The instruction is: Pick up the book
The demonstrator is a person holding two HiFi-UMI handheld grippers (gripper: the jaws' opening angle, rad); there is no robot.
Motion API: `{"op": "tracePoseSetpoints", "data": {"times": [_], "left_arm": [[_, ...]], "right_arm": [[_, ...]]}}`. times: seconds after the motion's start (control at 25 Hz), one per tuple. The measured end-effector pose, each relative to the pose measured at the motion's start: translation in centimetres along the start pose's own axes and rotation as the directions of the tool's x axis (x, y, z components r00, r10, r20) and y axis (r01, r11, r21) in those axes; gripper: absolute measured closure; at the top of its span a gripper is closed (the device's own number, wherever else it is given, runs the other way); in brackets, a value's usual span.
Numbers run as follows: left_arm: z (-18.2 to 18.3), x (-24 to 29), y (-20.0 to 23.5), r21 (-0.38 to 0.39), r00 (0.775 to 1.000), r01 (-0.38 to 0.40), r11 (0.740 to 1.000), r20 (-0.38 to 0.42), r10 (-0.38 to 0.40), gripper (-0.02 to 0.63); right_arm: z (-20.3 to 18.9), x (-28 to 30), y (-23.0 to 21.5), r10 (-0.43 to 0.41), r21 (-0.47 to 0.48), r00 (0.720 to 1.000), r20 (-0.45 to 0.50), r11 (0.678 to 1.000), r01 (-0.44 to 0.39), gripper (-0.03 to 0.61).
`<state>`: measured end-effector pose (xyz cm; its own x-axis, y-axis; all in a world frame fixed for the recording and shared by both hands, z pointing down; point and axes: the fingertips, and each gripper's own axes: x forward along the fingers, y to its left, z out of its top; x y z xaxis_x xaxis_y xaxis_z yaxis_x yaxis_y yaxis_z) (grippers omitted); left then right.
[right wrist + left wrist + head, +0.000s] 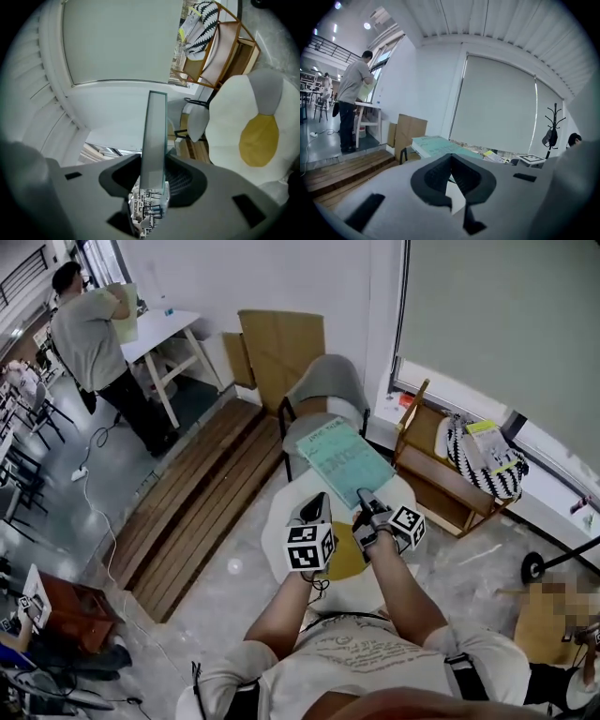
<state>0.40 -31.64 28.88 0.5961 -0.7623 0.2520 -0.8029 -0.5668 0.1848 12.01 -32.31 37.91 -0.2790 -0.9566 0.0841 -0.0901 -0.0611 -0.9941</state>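
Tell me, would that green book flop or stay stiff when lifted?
Likely fairly stiff: the book juts out flat from the right gripper without sagging. It looks thick, so probably heavyish; held by one edge, it might tilt or slip.

- White walls (187,277); grey roller blind (497,315) down over the window.
- Floor (234,615) pale, marble-look; wooden decking (202,493) beside it.
- Grey chair (323,381), cardboard sheets (281,343) against wall, white table (164,329), wooden rack (436,488).
- Coat stand (553,126) near the blind; ceiling light (367,26) on.
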Motion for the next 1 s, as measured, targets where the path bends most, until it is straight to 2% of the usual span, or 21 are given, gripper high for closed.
{"op": "tracePoseSetpoints", "data": {"times": [0.16, 0.36, 0.6, 1.0], "left_arm": [[2.0, -0.5, -0.4, 0.028, 0.999, -0.001, 1.0, 0.04, 0.0, 0.594], [3.1, -0.5, -1.2, 0.037, 0.998, 0.0, 0.999, 0.066, -0.003, 0.594], [3.9, -0.1, -2.0, 0.064, 0.997, 0.004, 0.998, 0.073, -0.008, 0.594], [4.9, 0.7, -3.1, 0.101, 0.997, 0.018, 0.995, 0.07, -0.025, 0.594]], "right_arm": [[0.4, 0.2, 2.7, 0.034, -0.004, 0.999, 0.01, 0.999, -0.034, 0.4], [1.0, -0.2, 3.4, 0.04, -0.003, 0.999, 0.014, 0.999, -0.04, 0.4], [1.5, 0.0, 3.3, 0.033, -0.013, 0.999, 0.002, 0.999, -0.033, 0.4], [2.6, 0.4, 4.5, 0.071, -0.025, 0.997, 0.014, 0.997, -0.07, 0.402]]}}
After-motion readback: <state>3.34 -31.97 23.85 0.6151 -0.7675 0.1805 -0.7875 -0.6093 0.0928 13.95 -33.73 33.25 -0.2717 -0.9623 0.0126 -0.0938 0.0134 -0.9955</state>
